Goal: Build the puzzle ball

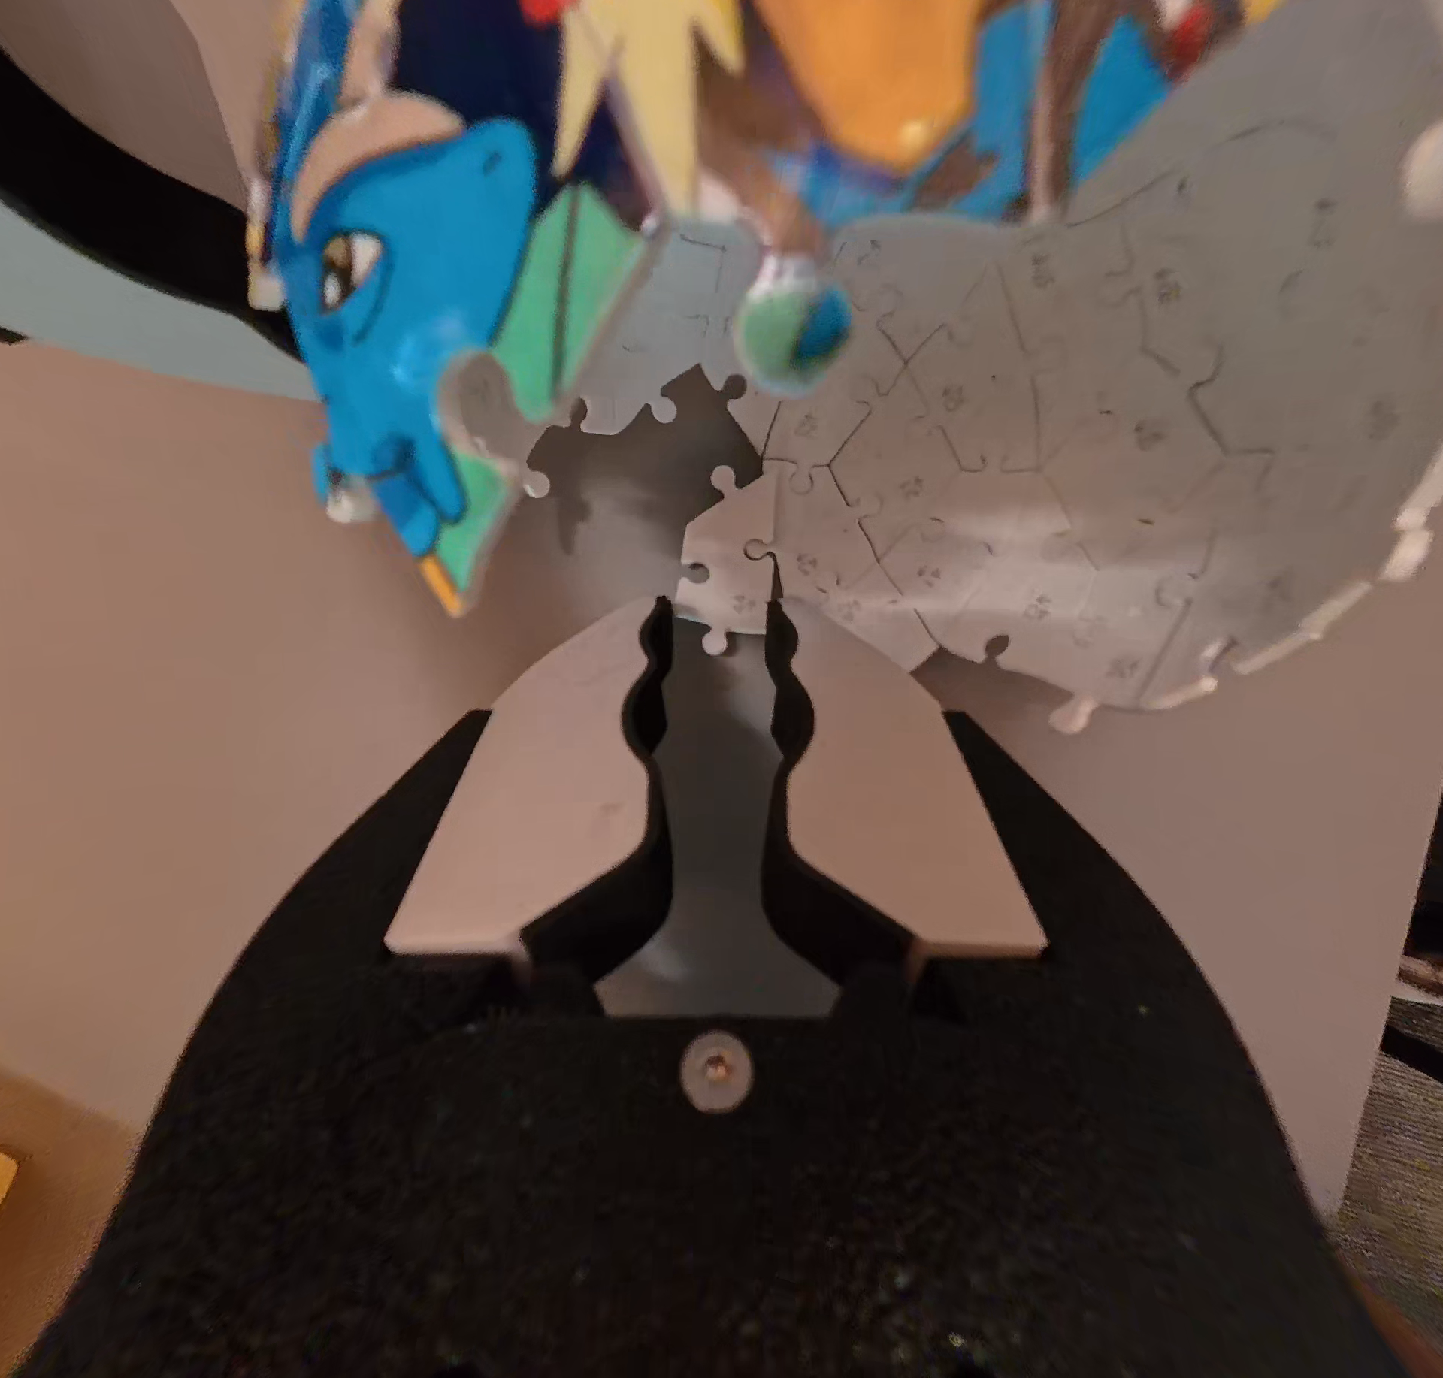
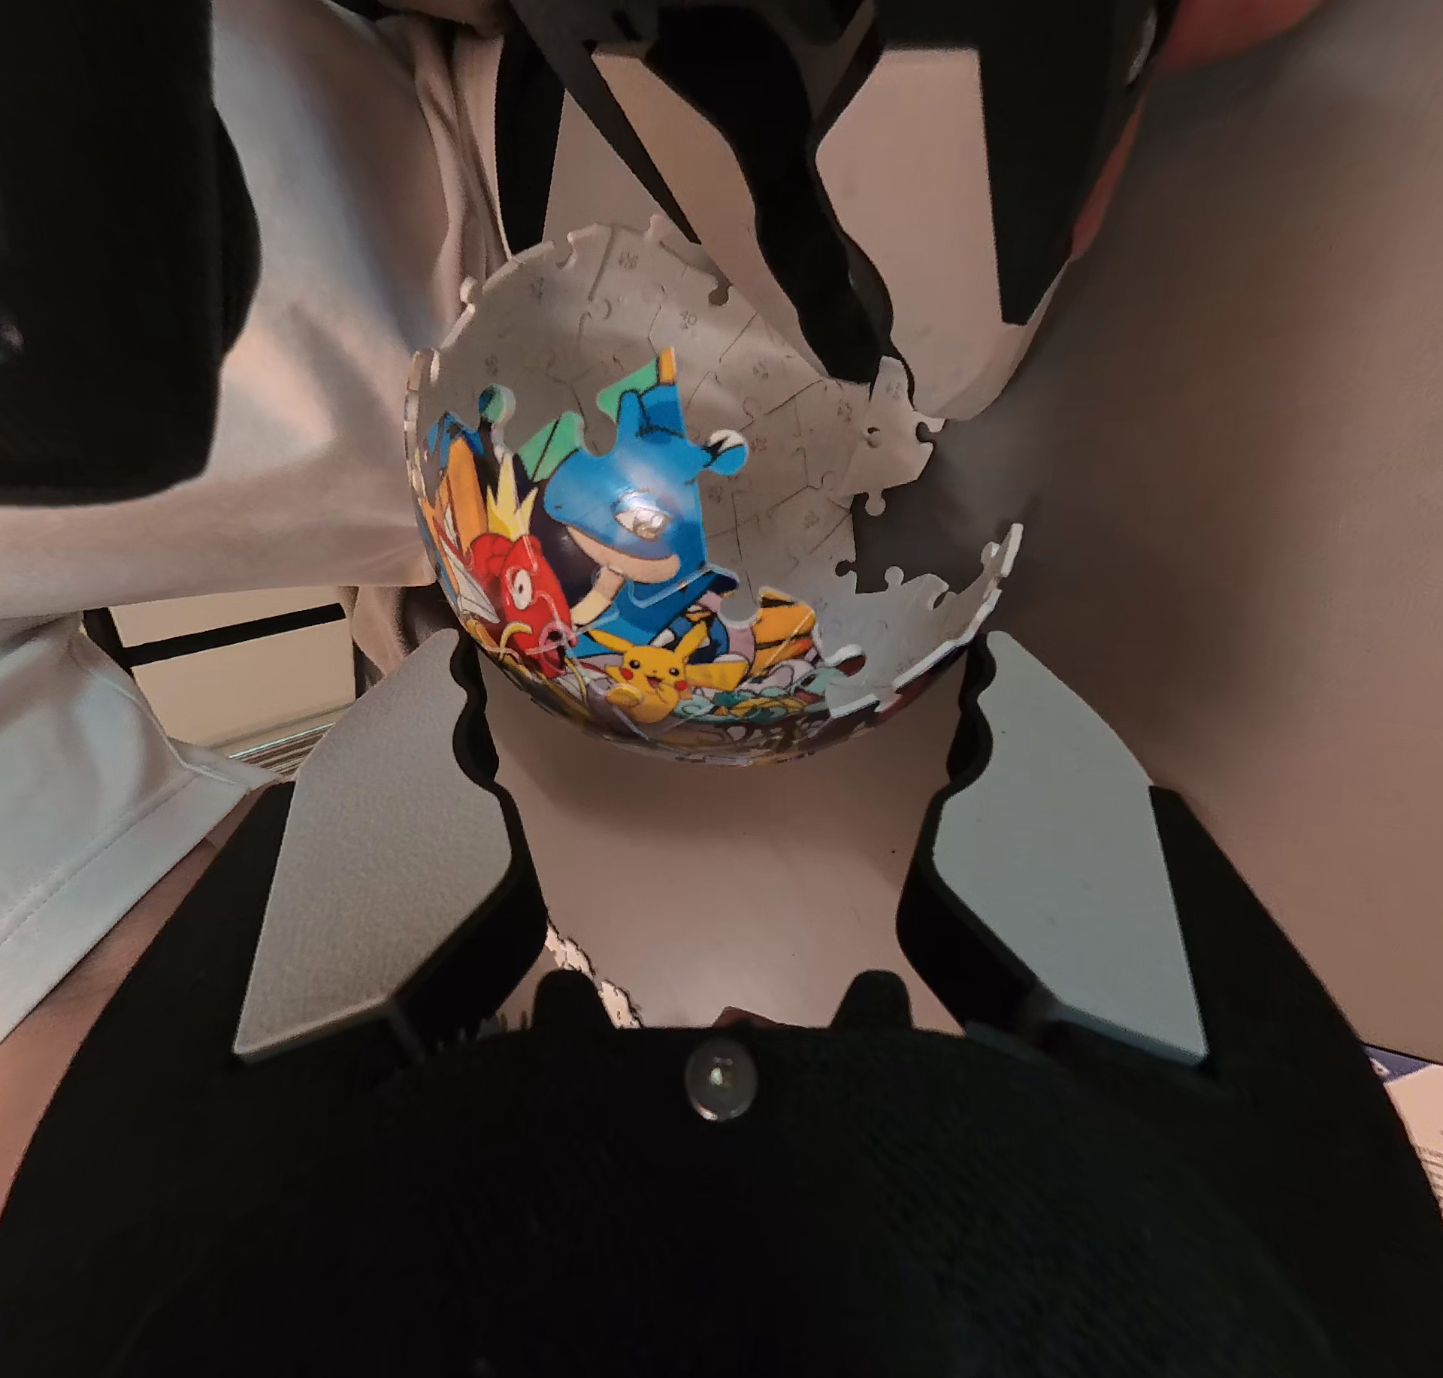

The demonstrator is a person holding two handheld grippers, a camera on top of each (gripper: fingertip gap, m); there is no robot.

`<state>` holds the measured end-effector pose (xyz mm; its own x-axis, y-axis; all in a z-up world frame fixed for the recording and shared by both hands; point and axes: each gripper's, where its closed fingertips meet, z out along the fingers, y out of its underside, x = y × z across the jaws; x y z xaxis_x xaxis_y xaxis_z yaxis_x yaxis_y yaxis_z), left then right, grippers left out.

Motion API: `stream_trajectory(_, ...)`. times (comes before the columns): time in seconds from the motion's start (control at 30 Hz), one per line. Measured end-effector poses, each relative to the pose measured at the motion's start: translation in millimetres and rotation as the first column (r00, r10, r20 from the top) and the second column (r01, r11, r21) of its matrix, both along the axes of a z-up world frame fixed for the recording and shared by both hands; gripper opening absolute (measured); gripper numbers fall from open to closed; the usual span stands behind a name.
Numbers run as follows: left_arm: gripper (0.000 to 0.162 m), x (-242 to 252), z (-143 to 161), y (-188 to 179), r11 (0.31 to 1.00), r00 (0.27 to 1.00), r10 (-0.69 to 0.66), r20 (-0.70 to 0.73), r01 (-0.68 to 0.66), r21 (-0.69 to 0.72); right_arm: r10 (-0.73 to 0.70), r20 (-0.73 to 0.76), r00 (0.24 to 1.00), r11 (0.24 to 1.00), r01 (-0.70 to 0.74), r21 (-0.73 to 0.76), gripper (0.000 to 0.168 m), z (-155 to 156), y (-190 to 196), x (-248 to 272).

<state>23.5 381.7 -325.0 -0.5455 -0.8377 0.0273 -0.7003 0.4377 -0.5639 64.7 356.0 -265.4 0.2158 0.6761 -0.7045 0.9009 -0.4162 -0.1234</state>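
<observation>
Partly built puzzle ball [image 2: 625, 560] at frame centre in the right wrist view, colourful outside, grey inside, gaps along the rim. Cradled between the spread fingers of the right gripper [image 2: 718, 685], sides touching both. From the upper right, left gripper [image 2: 871, 372] pinched onto a grey puzzle piece [image 1: 730, 599] at the ball's open edge.
</observation>
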Motion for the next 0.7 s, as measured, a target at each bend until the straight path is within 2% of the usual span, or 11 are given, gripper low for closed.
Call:
stream_trajectory(0.03, 0.022, 0.1, 0.0, -0.1, 1.000, 1.000, 0.003, -0.006, -0.003, -0.009, -0.002, 0.000, 1.000, 1.000, 0.002, -0.002, 0.115, -0.1, -0.1, 0.2)
stream_trajectory(0.2, 0.023, 1.1, -0.1, 0.2, 0.998, 1.000, 0.006, -0.021, -0.007, -0.056, -0.010, 0.001, 1.000, 1.000, 0.010, -0.008, 0.115, -0.2, -0.6, 1.0)
stream_trajectory(0.43, 0.028, 1.5, 5.6, -2.3, 0.989, 0.999, 0.024, 0.029, -0.020, -0.146, -0.013, 0.002, 1.000, 1.000, 0.013, -0.010, 0.115, -0.4, -1.5, 2.9)
stream_trajectory(0.6, 0.034, 3.2, 20.9, 2.8, 0.959, 0.986, 0.127, 0.109, -0.094, -0.269, -0.014, -0.001, 1.000, 1.000, 0.014, -0.009, 0.115, -0.8, -1.9, 3.5)
stream_trajectory(0.7, 0.037, 12.7, 22.8, 23.8, 0.956, 0.957, 0.235, 0.172, -0.195, -0.220, -0.017, -0.003, 1.000, 1.000, 0.017, -0.008, 0.115, -0.6, -1.3, 2.5)
